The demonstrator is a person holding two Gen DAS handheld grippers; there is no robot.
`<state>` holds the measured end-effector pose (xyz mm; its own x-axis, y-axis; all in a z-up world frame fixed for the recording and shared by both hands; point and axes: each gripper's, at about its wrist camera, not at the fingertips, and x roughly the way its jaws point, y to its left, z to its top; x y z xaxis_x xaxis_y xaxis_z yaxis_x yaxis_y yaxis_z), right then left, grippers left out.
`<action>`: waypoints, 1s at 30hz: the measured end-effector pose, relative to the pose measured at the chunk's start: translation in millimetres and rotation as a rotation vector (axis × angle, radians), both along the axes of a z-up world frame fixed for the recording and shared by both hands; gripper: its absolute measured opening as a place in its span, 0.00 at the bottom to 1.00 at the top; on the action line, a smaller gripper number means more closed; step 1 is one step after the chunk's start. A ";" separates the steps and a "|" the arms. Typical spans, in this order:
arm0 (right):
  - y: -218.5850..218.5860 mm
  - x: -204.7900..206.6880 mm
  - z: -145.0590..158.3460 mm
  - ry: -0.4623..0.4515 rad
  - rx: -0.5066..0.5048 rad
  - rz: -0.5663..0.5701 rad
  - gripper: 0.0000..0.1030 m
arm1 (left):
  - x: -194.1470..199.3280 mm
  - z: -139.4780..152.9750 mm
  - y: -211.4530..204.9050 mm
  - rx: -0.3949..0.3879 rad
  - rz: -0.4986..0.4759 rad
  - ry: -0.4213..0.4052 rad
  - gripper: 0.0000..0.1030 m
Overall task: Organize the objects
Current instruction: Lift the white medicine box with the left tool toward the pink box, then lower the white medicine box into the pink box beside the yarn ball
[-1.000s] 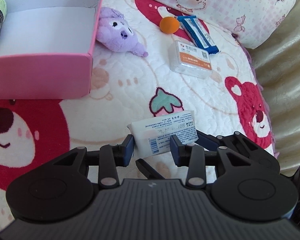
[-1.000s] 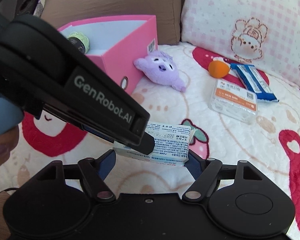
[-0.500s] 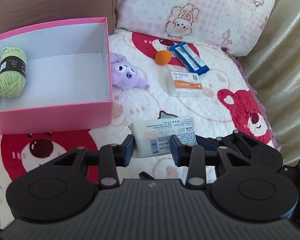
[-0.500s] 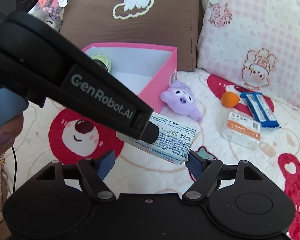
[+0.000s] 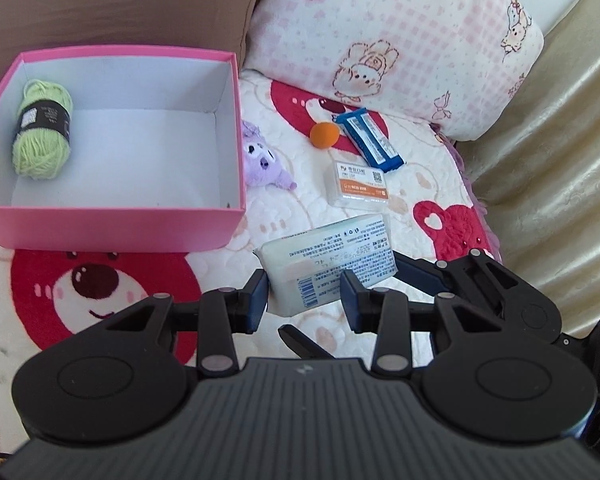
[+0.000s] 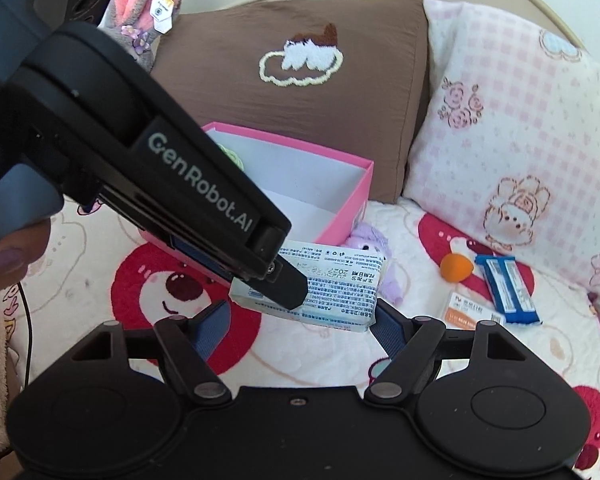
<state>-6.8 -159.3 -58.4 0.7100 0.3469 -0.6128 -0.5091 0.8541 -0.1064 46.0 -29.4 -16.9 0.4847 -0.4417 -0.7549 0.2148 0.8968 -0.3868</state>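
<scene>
White tissue pack [image 5: 328, 266] was off the blanket [image 5: 284, 216], carried by both grippers. Left gripper [image 5: 304, 300] clenched on the pack's short width at the near end. Right gripper [image 6: 300, 320] spanned its long axis, which ran across those fingers; right pad touching, left contact hidden. Pink box [image 5: 112, 228] lay ahead-left, nearer the left hand, with green yarn [image 5: 42, 132] inside.

Home bedroom or sofa corner, red bear-print quilted blanket [image 5: 100, 280] across the lower frame, brown cloud-embroidered cushion [image 6: 300, 92] and pink bunny pillow [image 5: 380, 40] along the top, purple plush toy [image 5: 262, 160] at centre
</scene>
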 end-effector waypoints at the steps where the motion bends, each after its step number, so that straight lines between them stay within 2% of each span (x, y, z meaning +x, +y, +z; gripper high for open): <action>1: 2.4 -1.4 3.4 -0.007 -0.007 0.009 0.77 | -0.7 4.9 1.8 0.007 0.004 -0.011 0.35; 6: 7.8 -0.4 20.6 -0.020 -0.015 0.021 0.74 | -0.8 29.4 8.0 0.025 0.006 -0.061 0.35; 11: 10.1 2.7 47.4 -0.052 0.002 0.017 0.66 | -8.1 52.3 9.8 0.073 -0.028 -0.124 0.35; 13: 12.0 2.5 60.2 -0.069 0.016 0.023 0.66 | -6.4 58.6 14.6 0.070 -0.033 -0.119 0.36; 17: 21.5 4.2 72.2 -0.114 -0.017 0.041 0.64 | 1.8 67.8 26.1 0.044 -0.038 -0.108 0.36; 23: 31.7 24.4 74.2 -0.081 -0.034 0.044 0.62 | 21.4 69.8 36.5 0.028 -0.007 -0.092 0.36; 25: 34.6 31.9 77.2 -0.072 -0.037 0.039 0.62 | 29.0 71.7 39.4 0.019 0.003 -0.101 0.36; 27: 37.5 41.8 81.8 -0.066 -0.034 0.035 0.62 | 34.1 73.4 45.3 -0.023 0.061 -0.111 0.36; 30: 41.7 54.5 88.4 -0.074 -0.006 0.028 0.62 | 37.2 76.9 48.1 -0.028 0.100 -0.164 0.37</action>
<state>47.6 -117.5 30.0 0.7439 0.3634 -0.5609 -0.5229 0.8391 -0.1499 83.1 18.7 59.9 0.6430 -0.4048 -0.6502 0.1875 0.9063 -0.3788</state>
